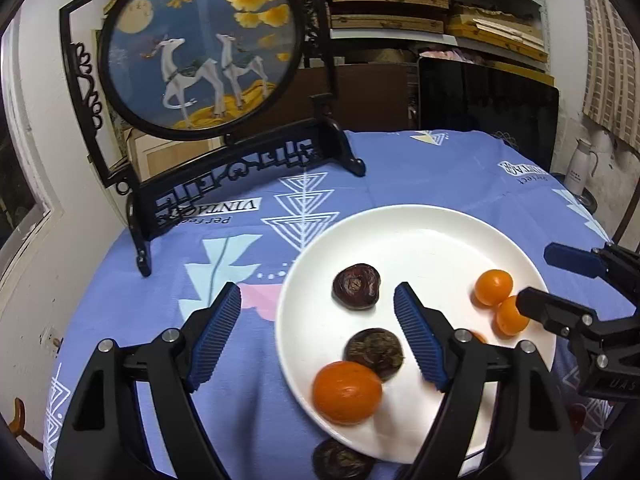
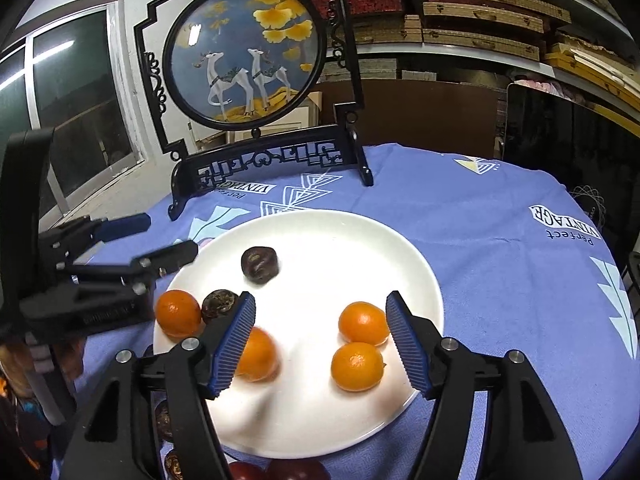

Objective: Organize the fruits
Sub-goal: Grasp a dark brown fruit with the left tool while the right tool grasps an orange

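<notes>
With both claws released and nothing between the pads, I've got the left claw [image 1: 318, 332] and right claw [image 2: 320, 344] hanging over the white plate [image 2: 320, 420]. Oranges [image 2: 363, 323] and dark fruits [image 2: 259, 263] sit on it, more on the table's near edge [image 2: 280, 472], so I'd grab strays next, straddling each before squeezing.

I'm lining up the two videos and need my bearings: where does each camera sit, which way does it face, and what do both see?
Left wrist: on the left gripper, looking down across the white plate from its left; own open blue-padded fingers show, right gripper at the right edge.
Right wrist: on the right gripper, over the plate's near right; own open fingers show, left gripper at left.
Shared: plate, oranges, deer screen.
</notes>
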`<state>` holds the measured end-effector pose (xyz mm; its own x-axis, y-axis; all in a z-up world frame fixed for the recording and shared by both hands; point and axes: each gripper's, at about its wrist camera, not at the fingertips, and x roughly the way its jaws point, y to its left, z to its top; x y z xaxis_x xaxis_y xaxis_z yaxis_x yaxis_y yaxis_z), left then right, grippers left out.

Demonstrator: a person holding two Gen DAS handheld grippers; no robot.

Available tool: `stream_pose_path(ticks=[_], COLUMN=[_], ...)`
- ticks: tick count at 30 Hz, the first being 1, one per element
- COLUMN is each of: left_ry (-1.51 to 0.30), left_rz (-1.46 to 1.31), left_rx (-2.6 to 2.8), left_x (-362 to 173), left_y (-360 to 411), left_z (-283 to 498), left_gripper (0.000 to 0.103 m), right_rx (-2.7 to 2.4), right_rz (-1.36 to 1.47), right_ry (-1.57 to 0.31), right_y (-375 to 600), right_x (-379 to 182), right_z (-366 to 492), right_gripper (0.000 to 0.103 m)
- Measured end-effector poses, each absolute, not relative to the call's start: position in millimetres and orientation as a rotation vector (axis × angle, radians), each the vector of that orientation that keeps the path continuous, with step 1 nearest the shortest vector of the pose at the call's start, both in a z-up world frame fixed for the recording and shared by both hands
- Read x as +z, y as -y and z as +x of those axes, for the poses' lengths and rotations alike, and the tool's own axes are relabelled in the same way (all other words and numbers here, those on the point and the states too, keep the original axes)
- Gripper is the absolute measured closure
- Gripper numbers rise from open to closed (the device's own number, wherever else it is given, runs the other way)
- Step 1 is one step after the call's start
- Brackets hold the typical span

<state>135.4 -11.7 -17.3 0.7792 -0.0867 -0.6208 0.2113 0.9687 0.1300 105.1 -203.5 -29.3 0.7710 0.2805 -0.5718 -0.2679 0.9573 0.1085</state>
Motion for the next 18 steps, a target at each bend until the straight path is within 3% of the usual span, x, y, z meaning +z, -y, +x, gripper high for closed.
stream_pose_path(ticks=[7,11,18], left_ry=[-0.624,-0.669,-0.805], left_rz=[0.179,0.188,0.305], left_rx=[-0.2,-0.253,-0.272], left_x=[-7.6,-26.2,-68.5], left_y=[-8.2,-30.5,-59.6], left_z=[95.7,58.0,21.6], left_gripper=[0.024,0.022,0.022], right_rx=[0.343,0.373,0.413], right_rz=[0.017,0.019,0.042], right_ry=[-0.603,-0.576,-0.599], right_y=[196.1,190.5,194.6], right_x=[-16.9,-10.8,-18.4], right_z=[94.0,72.6,20.6], right_gripper=[0.034,0.025,0.025])
